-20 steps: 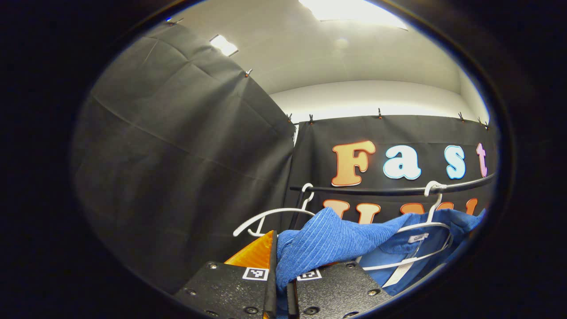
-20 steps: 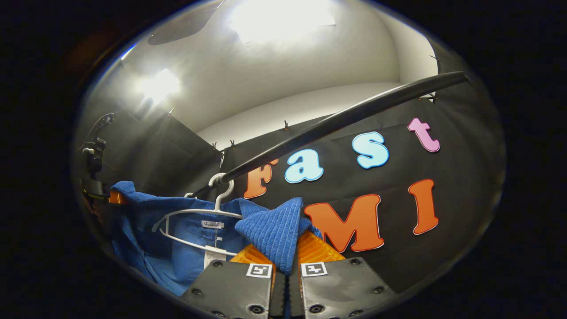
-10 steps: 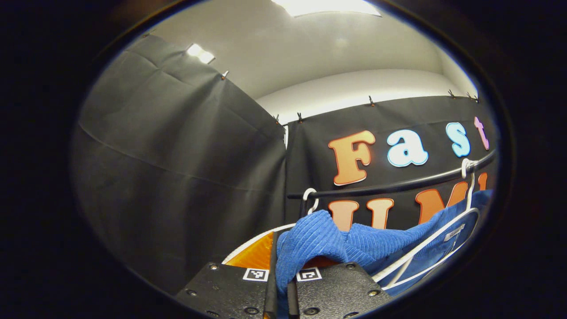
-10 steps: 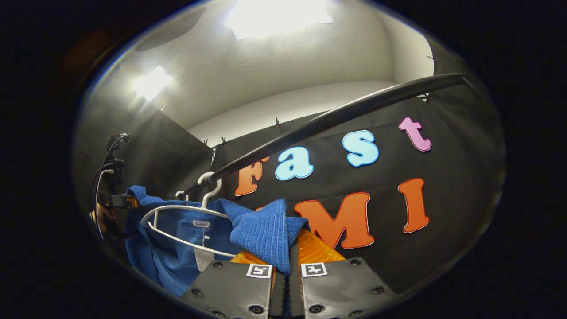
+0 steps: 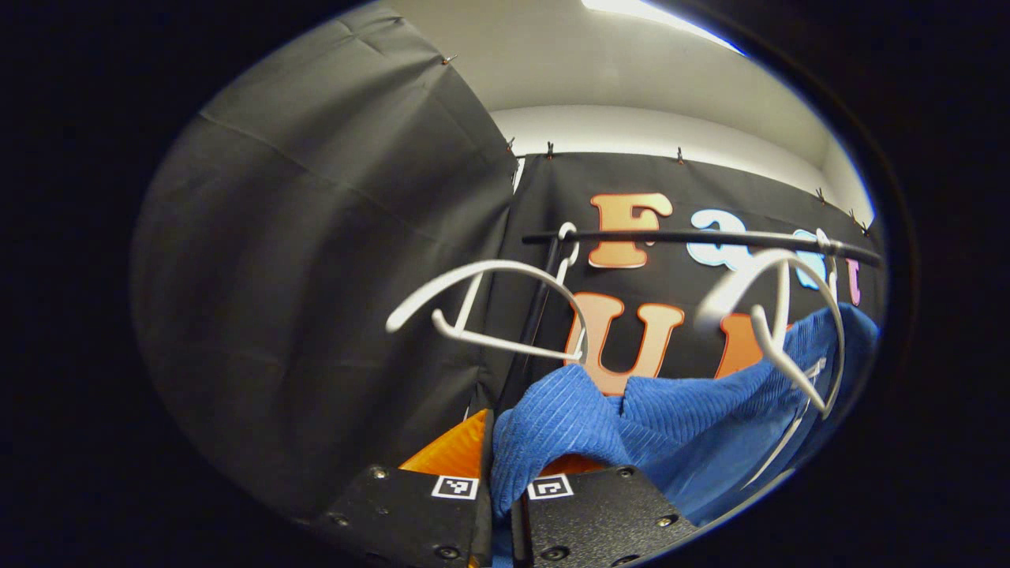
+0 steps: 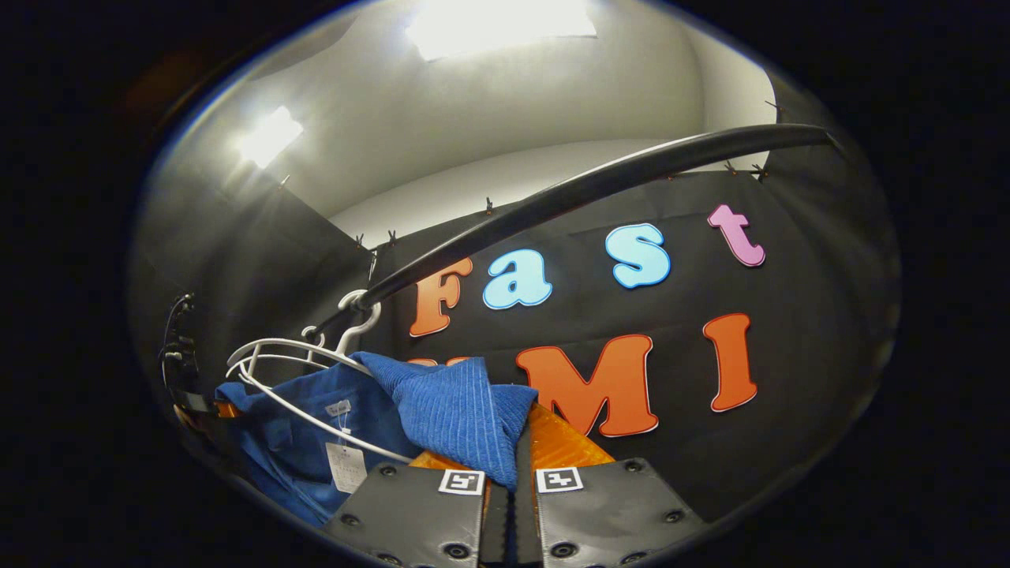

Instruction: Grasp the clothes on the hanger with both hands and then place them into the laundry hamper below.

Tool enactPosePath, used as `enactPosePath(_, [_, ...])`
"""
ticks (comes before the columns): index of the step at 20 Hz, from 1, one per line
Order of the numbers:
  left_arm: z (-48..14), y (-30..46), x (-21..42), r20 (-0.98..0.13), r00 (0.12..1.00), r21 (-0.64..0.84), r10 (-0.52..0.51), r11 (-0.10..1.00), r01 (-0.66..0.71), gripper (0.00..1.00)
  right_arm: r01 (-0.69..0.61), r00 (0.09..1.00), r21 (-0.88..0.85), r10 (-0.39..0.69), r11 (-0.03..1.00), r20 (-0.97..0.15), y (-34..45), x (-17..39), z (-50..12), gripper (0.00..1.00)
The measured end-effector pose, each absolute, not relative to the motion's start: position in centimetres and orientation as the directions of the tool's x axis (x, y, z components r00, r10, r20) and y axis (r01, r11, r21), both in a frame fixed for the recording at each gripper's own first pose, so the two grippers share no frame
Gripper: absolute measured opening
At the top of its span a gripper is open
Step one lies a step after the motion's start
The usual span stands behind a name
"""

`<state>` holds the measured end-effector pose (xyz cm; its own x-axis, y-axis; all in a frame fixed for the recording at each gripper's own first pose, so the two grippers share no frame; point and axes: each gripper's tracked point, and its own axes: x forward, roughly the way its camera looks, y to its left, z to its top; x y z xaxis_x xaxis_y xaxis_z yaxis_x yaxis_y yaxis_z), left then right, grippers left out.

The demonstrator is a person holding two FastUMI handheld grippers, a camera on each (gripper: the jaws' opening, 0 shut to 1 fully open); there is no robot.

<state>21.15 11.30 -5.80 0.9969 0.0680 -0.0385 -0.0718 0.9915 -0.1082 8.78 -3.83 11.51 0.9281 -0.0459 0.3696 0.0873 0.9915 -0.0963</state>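
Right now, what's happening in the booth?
A person is pulling a blue garment off a white hanger with a pair of tongs in each hand. The left tongs are shut on one bunched fold of it, and the right tongs are shut on another. The hanger hooks on the black rail, beside an empty hanger. The garment hangs slack between the two grips, apparently off the hanger's arms. The hamper is not yet reached.

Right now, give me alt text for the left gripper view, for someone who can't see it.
The left tongs are shut on a fold of blue ribbed clothing, which trails off to the right. Above it, two white hangers hang from a black rail against the booth's black cloth wall.
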Motion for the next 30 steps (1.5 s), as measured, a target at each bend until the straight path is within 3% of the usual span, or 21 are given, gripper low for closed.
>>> enactPosePath(4, [-9.7,9.1,17.8,-0.092,0.995,0.021,0.048,0.999,-0.046,0.12,0.128,0.933,-0.094,-0.088,0.987,0.350,-4.6,10.1,10.6,0.11])
enactPosePath(6, [-11.1,7.4,16.4,-0.131,0.991,0.021,0.003,1.000,0.000,0.08,0.153,0.933,-0.074,-0.120,0.985,0.340,-6.1,11.1,10.5,0.11])
enactPosePath(11, [-12.9,4.1,13.5,-0.187,0.980,0.031,-0.073,0.996,0.080,0.12,0.231,0.923,-0.068,-0.197,0.970,0.331,-9.3,13.8,10.5,0.11])
enactPosePath(17, [-13.8,3.6,12.3,-0.201,0.977,0.061,-0.068,0.995,0.082,0.11,0.296,0.925,-0.078,-0.265,0.952,0.272,-12.5,15.5,7.9,0.11])
enactPosePath(23, [-14.9,3.1,11.7,-0.218,0.974,0.063,-0.070,0.994,0.086,0.11,0.340,0.937,-0.039,-0.335,0.940,0.097,-16.7,16.6,1.3,0.11])
enactPosePath(30, [-17.4,1.9,11.3,-0.269,0.958,0.139,-0.099,0.980,0.140,0.12,0.240,0.970,-0.042,-0.241,0.970,-0.033,-14.6,13.2,-3.8,0.11])
